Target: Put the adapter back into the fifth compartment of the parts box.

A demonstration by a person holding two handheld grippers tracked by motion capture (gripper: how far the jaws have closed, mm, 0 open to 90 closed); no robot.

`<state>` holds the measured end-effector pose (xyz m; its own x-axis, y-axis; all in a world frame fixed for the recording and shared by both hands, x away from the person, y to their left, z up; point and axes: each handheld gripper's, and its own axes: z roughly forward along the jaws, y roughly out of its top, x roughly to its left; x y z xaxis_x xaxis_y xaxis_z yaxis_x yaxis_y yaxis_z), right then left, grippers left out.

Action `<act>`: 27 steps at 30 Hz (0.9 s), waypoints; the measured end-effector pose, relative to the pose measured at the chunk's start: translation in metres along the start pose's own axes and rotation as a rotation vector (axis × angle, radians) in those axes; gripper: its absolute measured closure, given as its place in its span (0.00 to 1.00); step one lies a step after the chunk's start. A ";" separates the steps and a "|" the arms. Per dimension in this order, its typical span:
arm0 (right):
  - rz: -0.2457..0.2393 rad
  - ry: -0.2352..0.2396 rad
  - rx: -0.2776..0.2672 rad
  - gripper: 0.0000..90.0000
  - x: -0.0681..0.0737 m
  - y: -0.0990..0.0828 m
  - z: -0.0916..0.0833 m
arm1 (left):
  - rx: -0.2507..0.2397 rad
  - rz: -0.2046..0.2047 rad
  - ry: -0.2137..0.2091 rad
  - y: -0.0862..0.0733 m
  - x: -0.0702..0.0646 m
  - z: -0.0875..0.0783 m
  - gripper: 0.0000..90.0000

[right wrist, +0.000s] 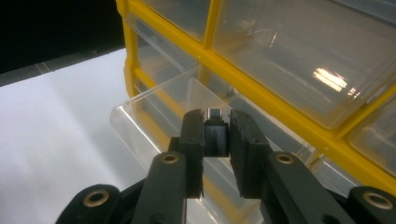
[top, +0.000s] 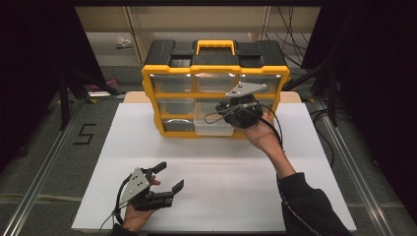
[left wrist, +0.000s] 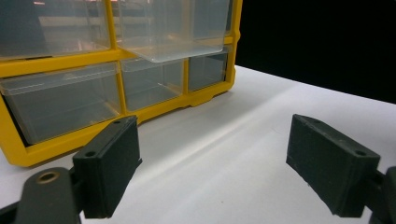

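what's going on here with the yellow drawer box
A person works at a white table with a gripper in each hand. The right gripper is shut on a small dark plug-like part with a metal tip, holding it over a clear drawer pulled out of the yellow organizer. The part has not been dropped in yet. The left gripper rests open near the table's front edge, holding nothing.

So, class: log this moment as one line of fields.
right gripper: shut on small black adapter | position: over open clear drawer | left gripper: open, empty | organizer: on table
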<state>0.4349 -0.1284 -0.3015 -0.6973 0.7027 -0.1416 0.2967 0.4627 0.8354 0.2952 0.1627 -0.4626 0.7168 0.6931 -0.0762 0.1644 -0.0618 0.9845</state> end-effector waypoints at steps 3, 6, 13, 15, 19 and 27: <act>0.011 -0.002 0.006 0.78 -0.001 0.000 0.002 | -0.001 -0.002 -0.001 0.000 0.000 0.000 0.19; 0.036 -0.015 0.017 0.51 -0.003 -0.001 0.003 | 0.000 -0.002 -0.004 0.000 0.000 0.000 0.19; 0.032 -0.025 -0.033 0.43 0.002 -0.006 -0.005 | -0.002 -0.012 -0.004 0.000 0.001 0.000 0.19; 0.040 -0.019 -0.054 0.42 0.004 -0.007 -0.009 | 0.000 -0.012 -0.005 0.000 0.000 0.000 0.19; 0.039 -0.001 -0.089 0.41 0.008 -0.007 -0.017 | 0.011 -0.046 -0.009 -0.001 -0.001 0.000 0.19; 0.023 0.019 -0.150 0.39 0.019 -0.014 -0.033 | 0.012 -0.038 -0.007 -0.001 -0.001 0.000 0.19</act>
<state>0.3962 -0.1394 -0.2982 -0.7037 0.7016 -0.1125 0.2129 0.3593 0.9086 0.2942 0.1621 -0.4632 0.7148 0.6898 -0.1150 0.1996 -0.0436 0.9789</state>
